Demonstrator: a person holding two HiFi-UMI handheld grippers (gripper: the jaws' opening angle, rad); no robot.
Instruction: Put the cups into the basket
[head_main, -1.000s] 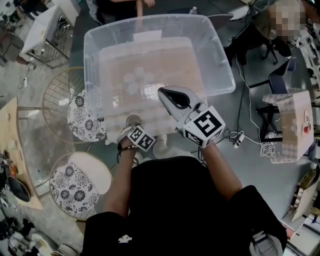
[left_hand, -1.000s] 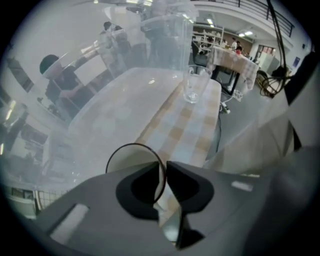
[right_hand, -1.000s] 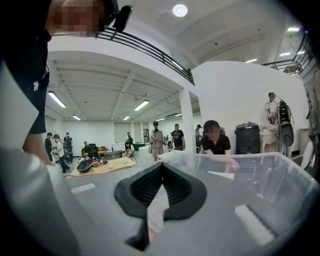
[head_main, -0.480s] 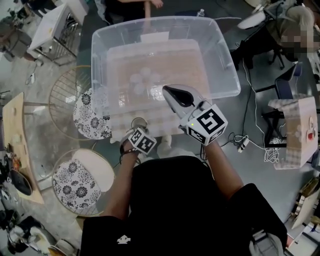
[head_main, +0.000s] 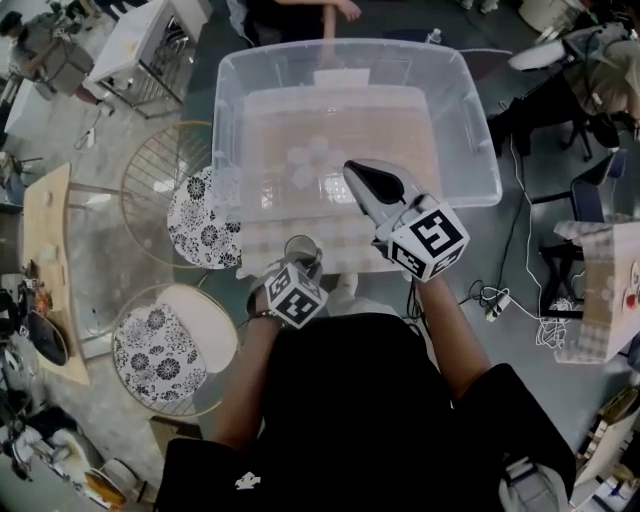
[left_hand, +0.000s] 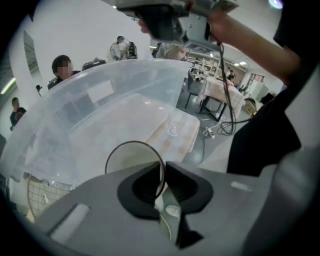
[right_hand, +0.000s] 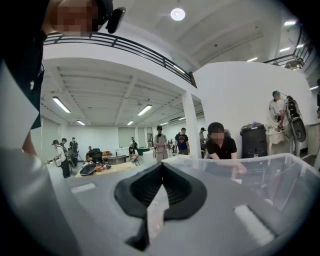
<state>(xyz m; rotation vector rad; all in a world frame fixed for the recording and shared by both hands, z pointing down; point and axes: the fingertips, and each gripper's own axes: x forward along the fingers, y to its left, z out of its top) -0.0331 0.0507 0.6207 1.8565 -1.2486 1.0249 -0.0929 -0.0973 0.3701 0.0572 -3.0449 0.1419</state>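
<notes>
My left claw (left_hand: 164, 172) pinches a glass cup (left_hand: 131, 159) by its rim beside the clear bin (head_main: 228, 120), which already holds several cups (head_main: 308, 158), while my right claw (right_hand: 161, 175) is closed and empty.

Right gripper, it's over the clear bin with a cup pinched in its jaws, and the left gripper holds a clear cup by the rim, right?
Not quite: the right gripper is over the clear bin, but its jaws are shut on nothing, as the right gripper view shows. The left gripper does hold a clear cup by the rim, its jaws having just tightened.
</notes>
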